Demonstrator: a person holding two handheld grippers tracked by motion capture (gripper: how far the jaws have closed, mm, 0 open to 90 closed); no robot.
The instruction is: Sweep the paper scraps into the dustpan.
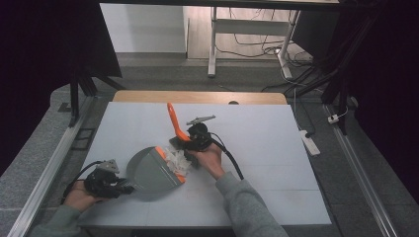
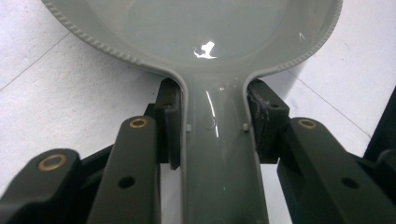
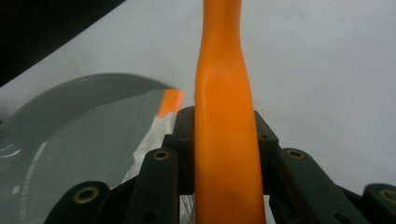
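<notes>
A grey dustpan with an orange lip lies on the white table, its mouth turned right. My left gripper is shut on the dustpan's handle, one pad pressing on each side. My right gripper is shut on the orange handle of a hand brush, which rises up and away from it. In the right gripper view the orange handle sits clamped between the jaws, with the dustpan to the left. Crumpled white paper scraps lie at the dustpan's mouth, beside the brush head.
The table's wooden far edge has a dark round spot on it. Metal rails run along both sides of the table. A white power strip lies on the floor at the right. Desk legs and cables stand beyond.
</notes>
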